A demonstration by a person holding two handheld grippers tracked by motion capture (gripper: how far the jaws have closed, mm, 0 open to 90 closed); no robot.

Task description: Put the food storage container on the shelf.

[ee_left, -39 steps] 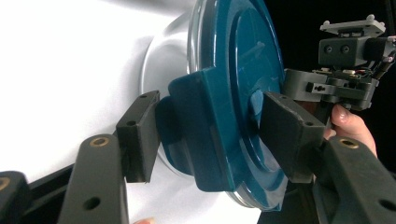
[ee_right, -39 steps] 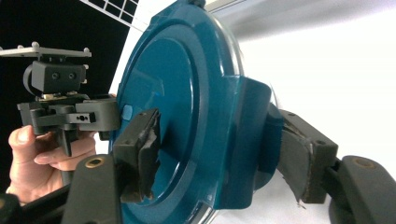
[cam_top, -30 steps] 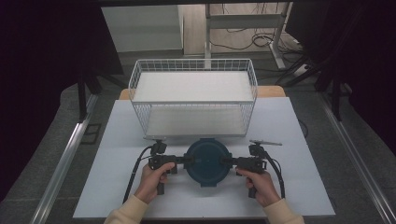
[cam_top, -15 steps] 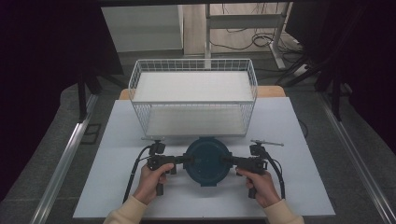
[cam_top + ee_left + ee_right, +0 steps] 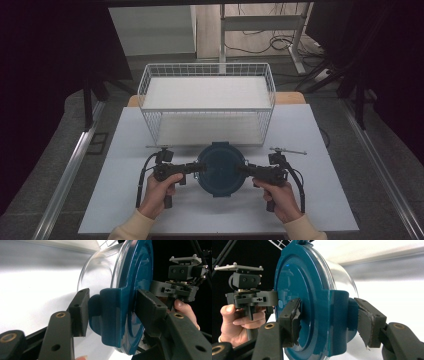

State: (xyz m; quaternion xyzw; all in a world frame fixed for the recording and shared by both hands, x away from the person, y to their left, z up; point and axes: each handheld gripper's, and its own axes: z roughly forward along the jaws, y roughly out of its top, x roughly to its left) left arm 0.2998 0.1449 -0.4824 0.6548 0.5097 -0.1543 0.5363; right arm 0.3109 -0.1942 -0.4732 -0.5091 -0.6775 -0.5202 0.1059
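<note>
A round container (image 5: 221, 169) with a dark teal lid and a clear body sits between my two grippers at the front middle of the white table (image 5: 325, 135). My left gripper (image 5: 195, 169) is shut on the latch tab at the lid's left side. In the left gripper view, the left gripper (image 5: 112, 312) has its pads (image 5: 80, 312) pressed against the teal tab (image 5: 110, 312). My right gripper (image 5: 245, 170) is shut on the opposite tab; in the right gripper view the right gripper (image 5: 329, 320) clamps the teal tab (image 5: 337, 317). The clear body (image 5: 97, 272) points toward the table.
A white wire basket (image 5: 207, 110) stands just behind the container, its inside bare. Bare tabletop lies left and right of my hands. Table legs and cables (image 5: 260, 45) show on the floor beyond. The other hand's gripper (image 5: 247, 292) shows past the lid.
</note>
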